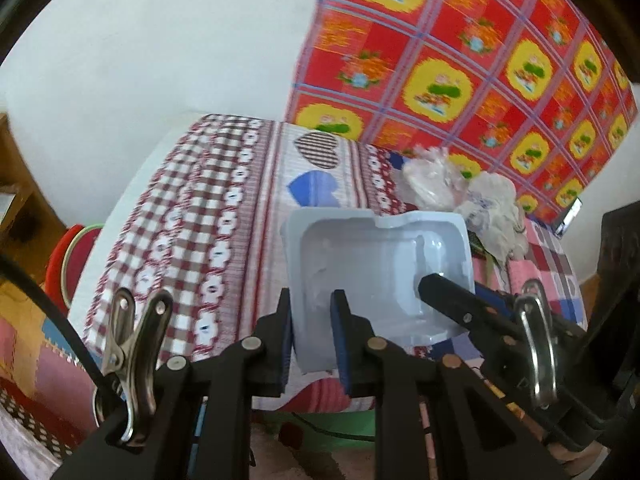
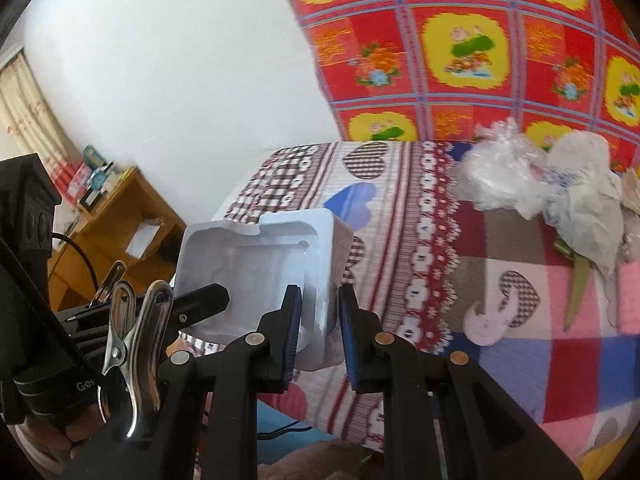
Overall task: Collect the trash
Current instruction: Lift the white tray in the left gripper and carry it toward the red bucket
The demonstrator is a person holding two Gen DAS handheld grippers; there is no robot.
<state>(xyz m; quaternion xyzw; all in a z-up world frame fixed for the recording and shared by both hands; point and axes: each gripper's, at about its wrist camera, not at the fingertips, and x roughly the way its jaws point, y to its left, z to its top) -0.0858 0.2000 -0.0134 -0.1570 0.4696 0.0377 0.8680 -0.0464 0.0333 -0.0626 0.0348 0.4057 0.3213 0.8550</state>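
The left hand-held gripper pinches the near wall of a white moulded plastic tray; the right hand-held gripper pinches its opposite wall; crumpled wrappers lie beyond on the bed.

White moulded plastic packaging tray, squarish, recessed compartments inside, notch cut in its top rim. Held off the bed, tilted, open side toward the cameras; one wall pinched at the left, another at the right. Crumpled clear plastic wrap lies on the patterned bedspread near the far edge, by the red-yellow cloth. Touching it on the right, crumpled white paper bag with blue print. Green strip sticks out from under that bag. Small pale pink paper scrap lies flat, nearer, apart from the pile.
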